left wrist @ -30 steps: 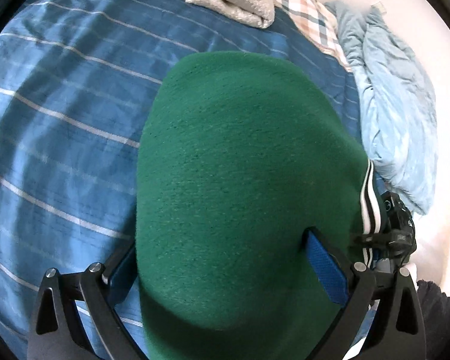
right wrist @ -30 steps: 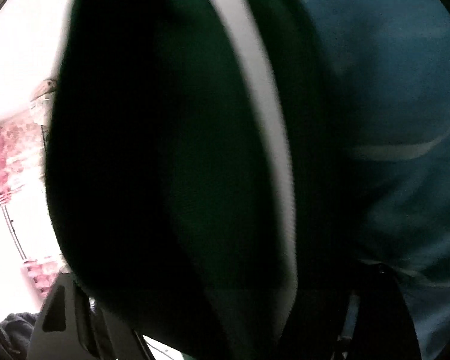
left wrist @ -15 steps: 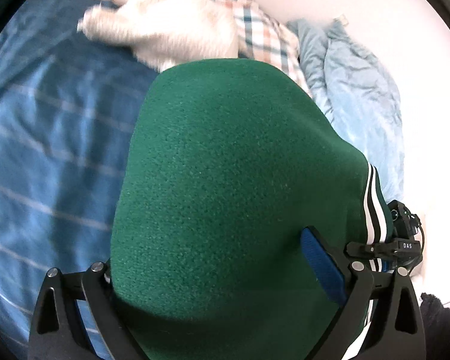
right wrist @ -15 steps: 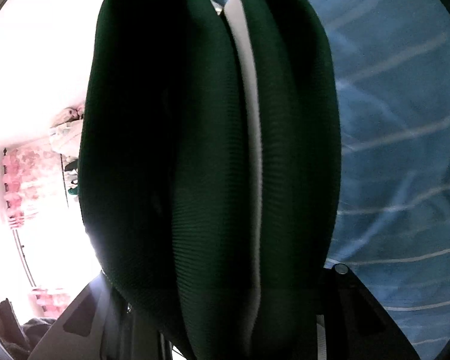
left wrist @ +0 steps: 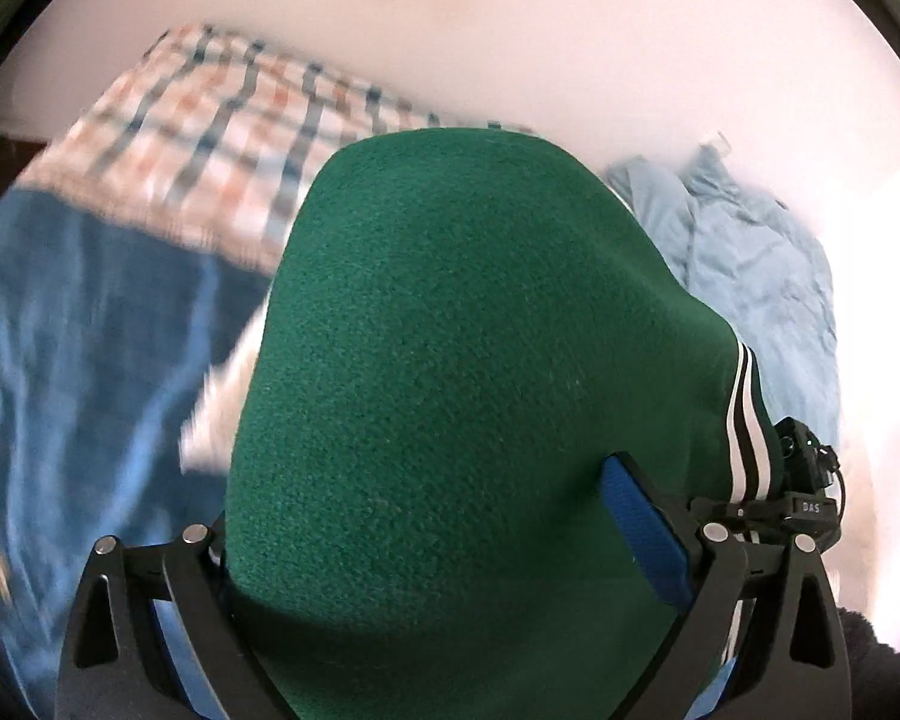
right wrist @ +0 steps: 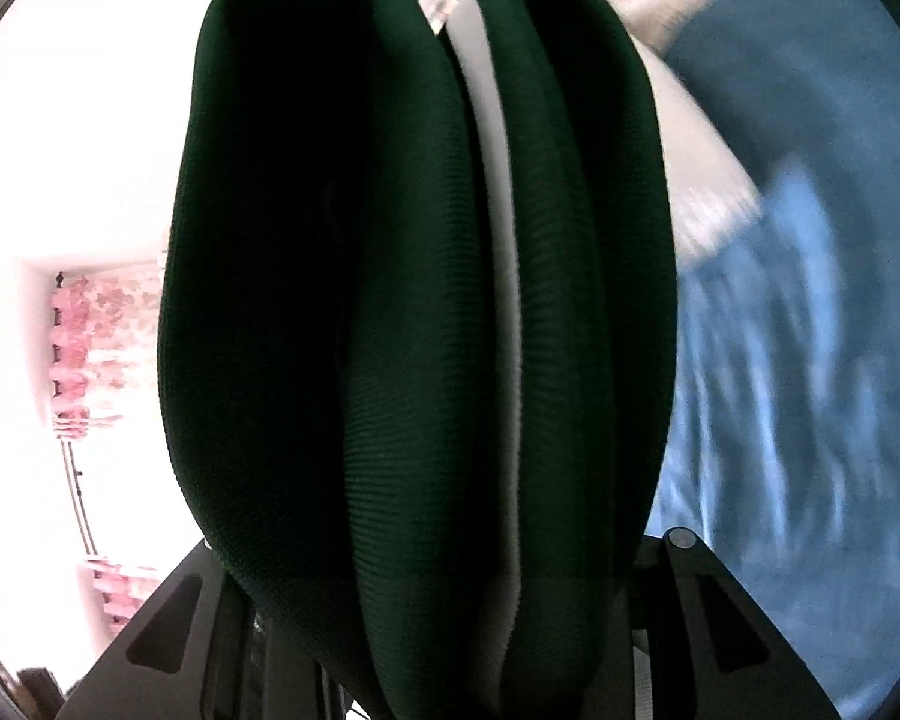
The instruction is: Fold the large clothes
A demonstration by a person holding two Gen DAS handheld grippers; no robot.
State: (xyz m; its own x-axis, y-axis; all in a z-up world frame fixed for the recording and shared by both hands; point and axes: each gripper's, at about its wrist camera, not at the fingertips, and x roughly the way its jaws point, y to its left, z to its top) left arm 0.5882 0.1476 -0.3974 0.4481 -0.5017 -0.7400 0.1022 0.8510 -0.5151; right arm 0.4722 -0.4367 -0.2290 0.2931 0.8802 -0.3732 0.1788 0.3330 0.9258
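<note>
Blue striped bedding (left wrist: 84,324) fills the ground under both cameras, and the green garment (left wrist: 468,396) is the landmark for everything else. From the left wrist, that garment bulges up big and bright between the left gripper (left wrist: 450,546), whose blue pads (left wrist: 645,531) press into the fleece on either side, so it is clamped on the cloth. Beyond the garment's top edge lies a plaid cloth (left wrist: 228,138), blurred; to the garment's right sits a crumpled pale blue quilt (left wrist: 756,276) against the white wall. Just left of the garment a whitish scrap (left wrist: 222,402) shows, too smeared to name with any confidence. White stripes (left wrist: 747,420) run down the garment's right edge, and right beside them is the black body of the right gripper (left wrist: 804,480), seen from outside only.

Over to the right wrist, and the same green garment (right wrist: 414,330) reads almost black, backlit, bunched in thick folds with a pale stripe (right wrist: 504,276) down the middle. It fills the space between the right gripper (right wrist: 450,612), gripped there at a narrow setting. Left of the garment, only this view gets a bright window with pink floral curtains (right wrist: 96,354); right of it, blurred blue bedding (right wrist: 810,360).
</note>
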